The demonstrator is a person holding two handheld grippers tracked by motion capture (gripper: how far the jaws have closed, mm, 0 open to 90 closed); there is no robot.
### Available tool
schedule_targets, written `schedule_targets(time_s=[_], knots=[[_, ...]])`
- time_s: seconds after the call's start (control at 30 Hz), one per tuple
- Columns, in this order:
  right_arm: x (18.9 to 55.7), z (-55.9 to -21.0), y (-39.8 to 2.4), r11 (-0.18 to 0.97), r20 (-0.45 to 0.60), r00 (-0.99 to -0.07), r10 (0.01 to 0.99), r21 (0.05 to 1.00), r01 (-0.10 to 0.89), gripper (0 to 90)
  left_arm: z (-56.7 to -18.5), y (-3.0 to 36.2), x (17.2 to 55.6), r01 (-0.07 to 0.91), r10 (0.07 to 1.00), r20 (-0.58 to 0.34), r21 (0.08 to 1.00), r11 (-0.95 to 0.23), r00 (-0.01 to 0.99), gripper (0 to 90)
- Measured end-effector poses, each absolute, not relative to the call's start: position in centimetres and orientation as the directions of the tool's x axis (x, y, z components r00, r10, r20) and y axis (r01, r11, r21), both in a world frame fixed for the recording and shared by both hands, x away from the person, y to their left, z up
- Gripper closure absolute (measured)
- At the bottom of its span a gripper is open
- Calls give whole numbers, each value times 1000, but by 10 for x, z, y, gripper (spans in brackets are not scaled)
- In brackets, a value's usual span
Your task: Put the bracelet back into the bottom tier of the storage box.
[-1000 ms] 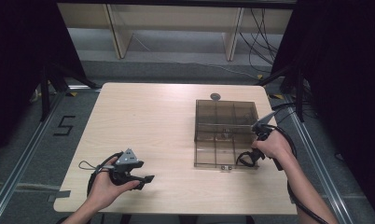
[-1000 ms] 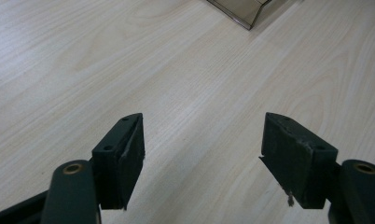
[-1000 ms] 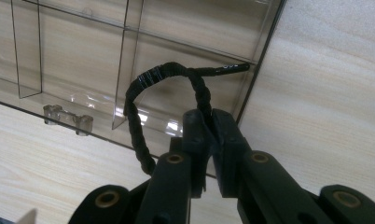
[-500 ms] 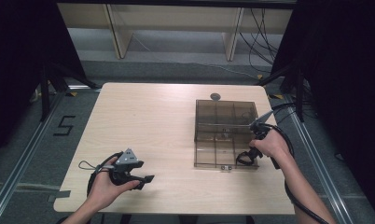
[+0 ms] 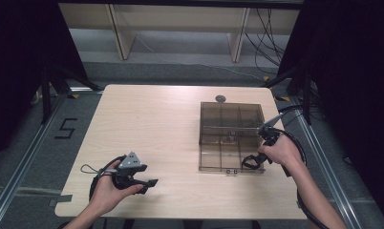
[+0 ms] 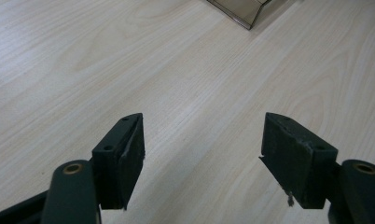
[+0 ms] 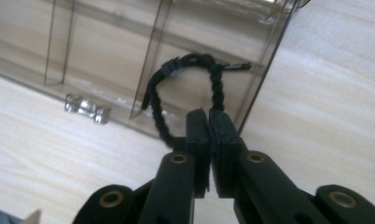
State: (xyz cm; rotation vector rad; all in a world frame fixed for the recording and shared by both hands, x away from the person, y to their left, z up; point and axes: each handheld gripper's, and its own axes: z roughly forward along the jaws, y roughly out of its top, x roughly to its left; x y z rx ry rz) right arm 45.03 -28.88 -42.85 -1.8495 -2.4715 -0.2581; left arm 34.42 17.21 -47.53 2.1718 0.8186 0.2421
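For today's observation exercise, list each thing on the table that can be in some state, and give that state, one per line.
Left gripper: jaws wide open, empty, above bare table.
Right gripper: jaws shut on the black cord.
Black cord: looped, pinched by the jaws, hanging over the box's near corner.
Clear compartment box: flat on the table; whether its lid is shut, I cannot tell.
Box latch: too unclear to tell whether it is fastened.

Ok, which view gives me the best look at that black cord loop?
The right gripper view: the black cord loop is close up, pinched in the shut right tongs against the compartment box. The high view shows it as a small dark shape.
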Motion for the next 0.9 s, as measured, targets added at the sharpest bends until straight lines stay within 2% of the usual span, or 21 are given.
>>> schedule_targets(time_s=[0.03,0.07,0.2,0.3,0.37,0.5,0.53,0.63,0.7,0.73,0.77,0.83,0.9], knots=[[447,-425,-285,250,143,-257,956,68,966,890,-475,172,344,477,628,-90,734,-482,773,301],[445,-428,-286,282,134,-297,946,121,952,895,-475,172,344,477,629,-88,734,-483,772,301],[440,-424,-279,265,156,-272,949,66,962,900,-475,172,344,477,631,-86,735,-483,771,302],[437,-426,-276,280,149,-290,945,84,956,900,-475,172,344,477,628,-91,735,-482,773,302],[438,-426,-275,292,154,-298,942,61,955,900,-475,173,345,476,631,-85,734,-484,771,302],[438,-431,-273,267,136,-274,952,63,962,900,-475,173,344,476,629,-90,737,-480,773,302],[440,-431,-275,292,140,-297,944,55,955,900,-475,173,344,477,629,-89,736,-480,772,302],[440,-434,-276,281,136,-289,947,75,957,900,-475,173,344,475,628,-88,736,-483,774,302],[441,-433,-276,266,133,-271,953,49,963,900,-475,173,344,476,628,-89,737,-481,773,302],[441,-435,-278,275,130,-283,950,75,958,900,-475,173,344,475,628,-88,736,-482,773,302],[442,-435,-278,271,130,-275,953,49,961,900,-475,173,344,475,628,-88,736,-481,773,302],[443,-440,-281,281,115,-289,950,83,956,900,-475,173,344,477,630,-89,737,-480,772,302],[444,-441,-281,282,132,-286,949,48,958,900,-475,173,344,476,632,-86,737,-480,770,302]])
